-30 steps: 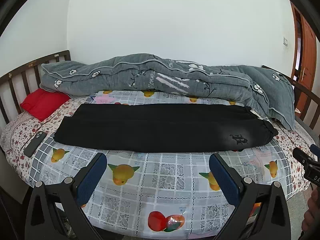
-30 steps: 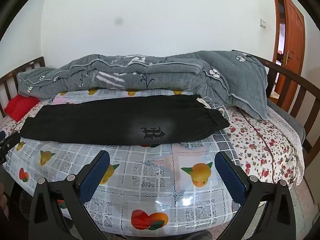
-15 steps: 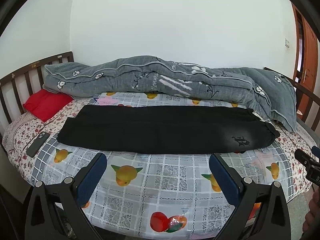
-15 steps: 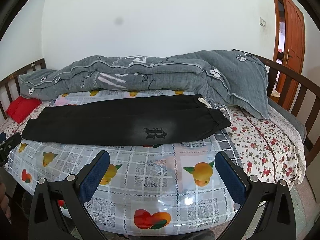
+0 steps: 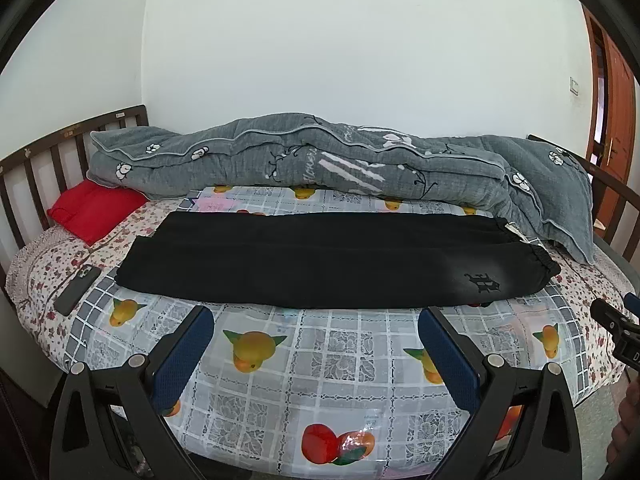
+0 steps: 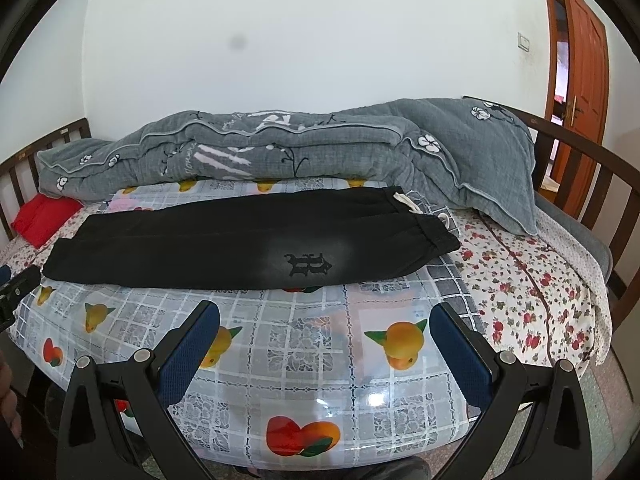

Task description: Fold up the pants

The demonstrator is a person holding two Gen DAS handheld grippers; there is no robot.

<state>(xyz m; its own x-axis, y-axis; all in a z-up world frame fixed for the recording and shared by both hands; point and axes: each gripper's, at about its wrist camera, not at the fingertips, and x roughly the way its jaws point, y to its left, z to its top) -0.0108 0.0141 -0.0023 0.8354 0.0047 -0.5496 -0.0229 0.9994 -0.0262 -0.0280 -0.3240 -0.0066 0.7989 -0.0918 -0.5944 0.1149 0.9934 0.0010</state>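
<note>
The black pants [image 5: 332, 260] are lying flat on the bed [image 5: 360, 364], on the fruit-printed plastic cover, already doubled leg over leg into one long strip. Their long axis is running side to side across the bed, parallel to the near edge, with the elastic waistband [image 6: 436, 228] and its white drawstring toward the right end and the leg cuffs [image 5: 132, 264] toward the left end. A dark embroidered logo [image 6: 307, 265] is sitting on the top layer close to the waistband end.

Both grippers are hovering over the near edge of the bed, short of the fabric and touching nothing. The left gripper [image 5: 312, 338] is facing the middle of the strip with its jaws spread wide and empty; the right gripper [image 6: 325, 334] is likewise released and empty, facing the logo and waistband end.

The pants are lying ahead of both sets of jaws, toward the far edge where a grey quilt [image 5: 360, 168] is bunched along the wall. The right hand is nearer the waistband, the left nearer the cuffs, so a fold end over end along the long axis looks like the next step. A phone [image 5: 77, 288] is resting near the left edge of the bed, just beside the cuffs, and a red pillow [image 5: 96, 208] is lying in the far left corner.
</note>
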